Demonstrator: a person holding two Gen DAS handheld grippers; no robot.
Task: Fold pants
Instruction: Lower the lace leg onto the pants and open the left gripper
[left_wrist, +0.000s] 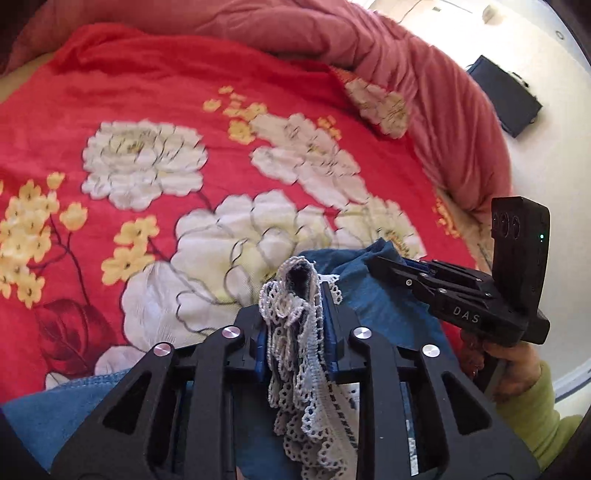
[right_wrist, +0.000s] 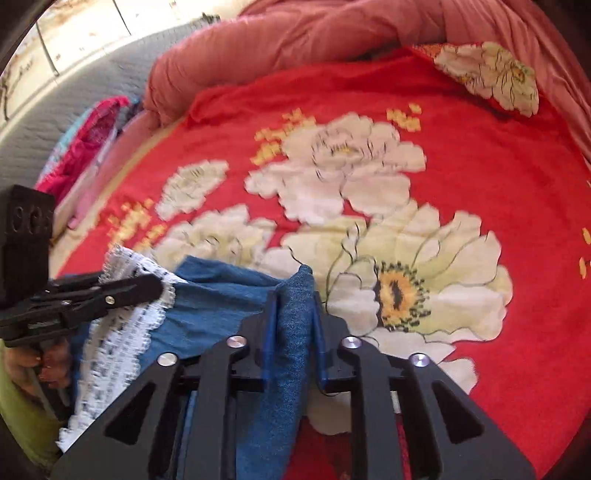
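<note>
Blue denim pants (left_wrist: 388, 302) with a white lace hem (left_wrist: 295, 332) lie bunched at the near edge of a red floral bedspread (left_wrist: 147, 92). My left gripper (left_wrist: 295, 288) is shut on a gathered wad of the lace, which spills back between the fingers. To its right, my right gripper (left_wrist: 373, 262) bites into the denim. In the right wrist view, the right gripper (right_wrist: 295, 291) is shut on an upright fold of denim (right_wrist: 291, 325). The left gripper (right_wrist: 159, 286) clamps the lace hem (right_wrist: 122, 332) at the left.
A pink duvet (left_wrist: 424, 74) is rolled along the far and right sides of the bed. A black bag (left_wrist: 506, 96) lies on the pale floor beyond. Pink clothes (right_wrist: 88, 147) are piled at the bed's left by a grey quilted surface (right_wrist: 74, 92). A green sleeve (left_wrist: 535, 406) shows.
</note>
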